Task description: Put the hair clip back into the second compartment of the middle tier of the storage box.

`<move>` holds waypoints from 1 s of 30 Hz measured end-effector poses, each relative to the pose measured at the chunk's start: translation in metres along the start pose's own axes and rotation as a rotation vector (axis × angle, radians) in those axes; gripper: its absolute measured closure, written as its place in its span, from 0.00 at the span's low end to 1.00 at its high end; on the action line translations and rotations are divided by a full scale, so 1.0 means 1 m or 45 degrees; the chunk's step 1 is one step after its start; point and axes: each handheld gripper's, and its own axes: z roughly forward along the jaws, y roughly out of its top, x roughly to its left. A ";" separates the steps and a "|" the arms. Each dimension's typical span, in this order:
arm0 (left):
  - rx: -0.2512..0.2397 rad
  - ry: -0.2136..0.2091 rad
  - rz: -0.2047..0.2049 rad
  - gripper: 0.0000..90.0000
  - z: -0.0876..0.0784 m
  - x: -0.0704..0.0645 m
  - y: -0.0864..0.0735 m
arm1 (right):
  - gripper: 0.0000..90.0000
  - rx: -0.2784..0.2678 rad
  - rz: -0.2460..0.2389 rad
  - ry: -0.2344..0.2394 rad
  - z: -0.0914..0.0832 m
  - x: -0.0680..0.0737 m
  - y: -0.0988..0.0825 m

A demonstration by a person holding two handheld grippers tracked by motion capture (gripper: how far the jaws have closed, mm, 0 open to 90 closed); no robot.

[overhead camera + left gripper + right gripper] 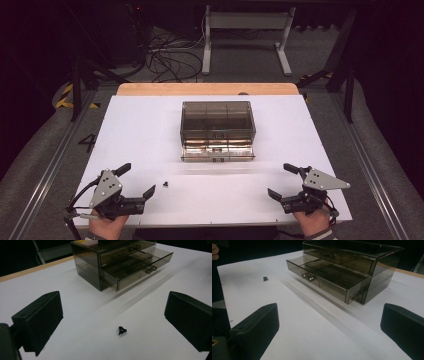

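With both tools spread empty, centre the left tool (137, 181) over the small black clip (165, 184) at 3 o'clock before closing.

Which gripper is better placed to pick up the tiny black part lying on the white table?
Left. The tiny black part lies just ahead of the open left gripper, between its jaws' line; the right gripper is across the table.

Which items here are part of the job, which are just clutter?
In play: small black part; smoky drawer box with its open drawer; left hand-held gripper; right hand-held gripper, both open.
Clutter: floor cables; white frame; yellow-black tape.
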 end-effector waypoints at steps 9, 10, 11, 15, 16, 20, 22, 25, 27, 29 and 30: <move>0.010 -0.040 0.004 0.03 0.011 -0.001 0.011 | 0.03 0.009 -0.002 0.011 0.002 0.000 -0.001; 0.011 -0.044 0.005 0.03 0.013 -0.002 0.012 | 0.03 0.009 -0.002 0.011 0.002 0.000 -0.001; 0.012 -0.049 0.011 0.03 0.014 -0.001 0.013 | 0.03 0.017 0.000 0.015 0.003 0.000 -0.001; 0.022 -0.078 0.000 0.03 0.020 -0.003 0.017 | 0.03 0.021 0.002 0.017 0.003 0.000 -0.001; 0.024 -0.082 -0.004 0.03 0.022 -0.004 0.018 | 0.03 0.020 0.003 0.019 0.003 0.000 -0.001; 0.030 -0.095 -0.007 0.03 0.027 -0.004 0.022 | 0.03 0.021 0.002 0.021 0.003 0.000 -0.002; 0.034 -0.102 -0.004 0.03 0.030 -0.004 0.023 | 0.03 0.022 0.005 0.024 0.003 0.000 -0.002; 0.038 -0.113 -0.001 0.03 0.033 -0.005 0.026 | 0.03 0.028 0.004 0.026 0.004 -0.001 -0.002; 0.045 -0.125 -0.003 0.03 0.037 -0.006 0.027 | 0.03 0.028 0.004 0.027 0.004 -0.001 -0.002; 0.050 -0.122 0.003 0.03 0.038 -0.006 0.028 | 0.03 0.028 0.004 0.027 0.004 -0.001 -0.002; 0.051 -0.127 0.000 0.03 0.040 -0.006 0.028 | 0.03 0.029 0.004 0.027 0.004 -0.001 -0.002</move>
